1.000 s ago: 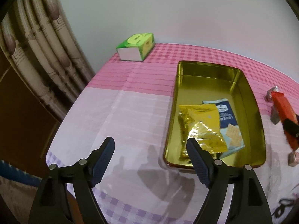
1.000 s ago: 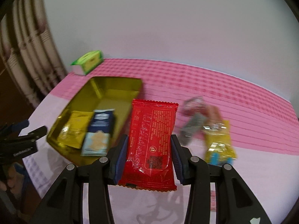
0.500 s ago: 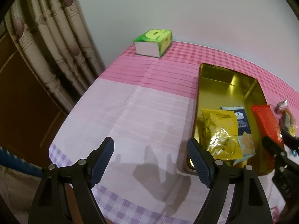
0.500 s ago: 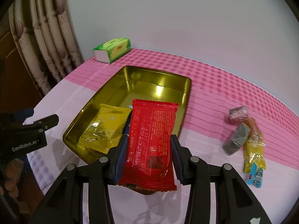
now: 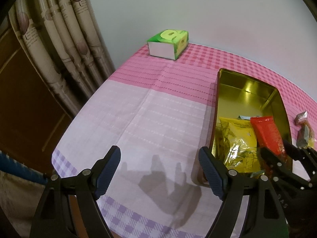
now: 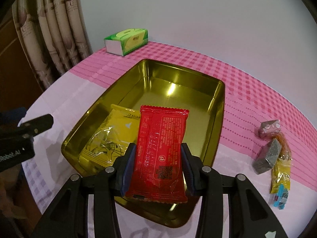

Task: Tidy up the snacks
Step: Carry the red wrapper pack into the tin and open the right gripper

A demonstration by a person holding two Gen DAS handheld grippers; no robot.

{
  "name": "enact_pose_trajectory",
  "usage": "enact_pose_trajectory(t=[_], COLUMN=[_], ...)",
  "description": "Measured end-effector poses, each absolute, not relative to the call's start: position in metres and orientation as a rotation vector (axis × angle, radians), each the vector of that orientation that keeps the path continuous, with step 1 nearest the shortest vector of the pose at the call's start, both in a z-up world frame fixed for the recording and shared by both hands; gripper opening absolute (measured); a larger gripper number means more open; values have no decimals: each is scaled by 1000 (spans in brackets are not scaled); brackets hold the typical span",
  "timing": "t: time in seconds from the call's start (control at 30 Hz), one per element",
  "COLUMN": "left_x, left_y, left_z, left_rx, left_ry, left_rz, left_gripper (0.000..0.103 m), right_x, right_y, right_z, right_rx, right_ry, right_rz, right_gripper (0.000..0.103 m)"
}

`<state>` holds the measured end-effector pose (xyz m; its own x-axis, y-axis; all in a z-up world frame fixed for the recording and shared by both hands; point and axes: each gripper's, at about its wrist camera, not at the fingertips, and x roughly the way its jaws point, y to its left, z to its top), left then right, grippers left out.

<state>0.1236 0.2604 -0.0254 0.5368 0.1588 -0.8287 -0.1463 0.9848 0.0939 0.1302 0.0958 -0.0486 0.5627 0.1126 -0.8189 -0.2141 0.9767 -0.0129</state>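
Pink checked tablecloth [image 5: 150, 107], beige curtains [image 5: 59, 45], grey wall [image 6: 198, 19]

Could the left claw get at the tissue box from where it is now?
Probably yes: the left claw is open and holds nothing, and only bare tablecloth lies between it and the tissue box at the far edge.

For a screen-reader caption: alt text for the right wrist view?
The right claw grips a red snack packet over a gold tray holding a yellow packet. More wrapped snacks lie on the pink tablecloth.
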Motion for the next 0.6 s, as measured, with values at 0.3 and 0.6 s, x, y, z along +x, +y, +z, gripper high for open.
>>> enact_pose_trajectory(t=[0.3,0.6], left_x=[124,125], left_y=[262,260], left_z=[-27,-28], left_rx=[5,11], left_ry=[995,995], left_rz=[178,169], left_gripper=[82,82], right_x=[141,141], right_y=[104,104], right_z=[-61,-65], right_rx=[-130,-119], right_ry=[975,982], right_rz=[192,201], right_gripper=[41,51])
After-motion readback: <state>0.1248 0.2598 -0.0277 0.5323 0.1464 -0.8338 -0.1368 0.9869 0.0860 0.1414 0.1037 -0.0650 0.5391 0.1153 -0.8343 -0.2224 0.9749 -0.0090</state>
